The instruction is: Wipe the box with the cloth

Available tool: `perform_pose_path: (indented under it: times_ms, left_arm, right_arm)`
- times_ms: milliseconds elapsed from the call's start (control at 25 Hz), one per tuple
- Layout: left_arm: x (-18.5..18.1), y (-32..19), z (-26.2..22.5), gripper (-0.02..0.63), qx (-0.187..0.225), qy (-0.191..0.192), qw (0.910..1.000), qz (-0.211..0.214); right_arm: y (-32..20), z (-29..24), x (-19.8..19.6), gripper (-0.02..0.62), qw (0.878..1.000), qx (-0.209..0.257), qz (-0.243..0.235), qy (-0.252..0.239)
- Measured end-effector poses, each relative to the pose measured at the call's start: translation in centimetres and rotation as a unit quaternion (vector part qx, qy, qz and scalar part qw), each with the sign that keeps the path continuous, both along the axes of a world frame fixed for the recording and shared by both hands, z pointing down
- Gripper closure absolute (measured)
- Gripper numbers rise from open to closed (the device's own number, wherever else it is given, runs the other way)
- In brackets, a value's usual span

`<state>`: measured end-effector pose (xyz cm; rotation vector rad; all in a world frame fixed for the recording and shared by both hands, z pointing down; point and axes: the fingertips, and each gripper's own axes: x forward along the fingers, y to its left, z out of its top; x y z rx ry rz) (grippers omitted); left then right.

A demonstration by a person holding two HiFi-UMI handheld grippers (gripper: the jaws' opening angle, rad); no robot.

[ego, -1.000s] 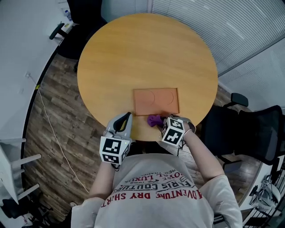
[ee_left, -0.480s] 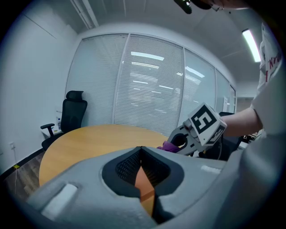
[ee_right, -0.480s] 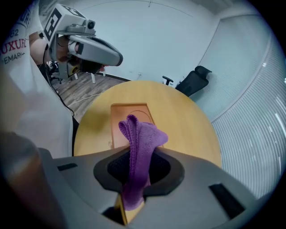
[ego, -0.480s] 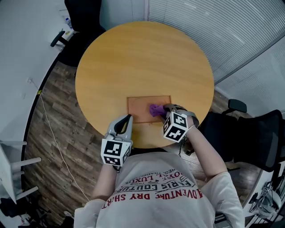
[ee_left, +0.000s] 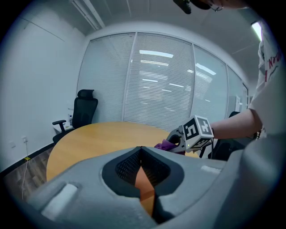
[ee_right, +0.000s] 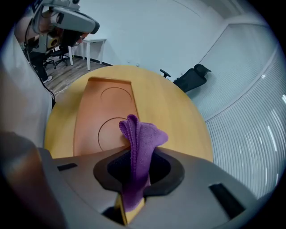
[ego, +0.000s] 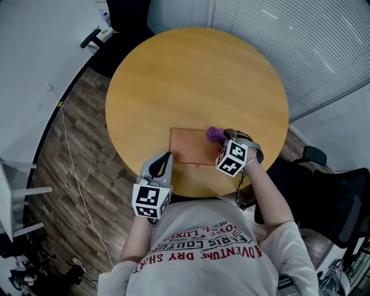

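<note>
The round wooden table (ego: 173, 69) stands on a wood-plank floor (ego: 87, 144). A white cable (ego: 70, 162) runs along the floor to the left of the table. One black office chair (ego: 127, 17) stands at the table's far edge, and a second black chair (ego: 335, 196) stands near its right side. Closed window blinds (ego: 300, 46) line the far right. In the right gripper view, a white desk (ee_right: 91, 42) stands by the wall.

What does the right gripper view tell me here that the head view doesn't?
Only the right gripper view: the right gripper's jaws pinching the purple cloth, and two circle outlines on the box. Only the head view: the left gripper beside the box's left edge, and the whole round table. Both: cloth, box, tabletop.
</note>
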<state>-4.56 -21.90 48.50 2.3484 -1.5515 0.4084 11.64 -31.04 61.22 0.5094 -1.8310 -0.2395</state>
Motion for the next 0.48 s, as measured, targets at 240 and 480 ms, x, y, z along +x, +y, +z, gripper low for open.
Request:
perform_pose_path:
  times_ms: [240, 480]
  left_arm:
    - [0.0, 0.4, 1.1, 0.597, -0.013, -0.002, 0.9998, -0.012]
    - [0.7, 1.2, 1.6, 0.597, -0.015, -0.002, 0.9999, -0.006]
  right_arm:
    - [0.0, 1.1, -1.0, 0.520, 1.000, -0.003, -0.009, -0.012]
    - [1.4, 1.2, -1.4, 0.520, 1.000, -0.016, -0.018, -0.020]
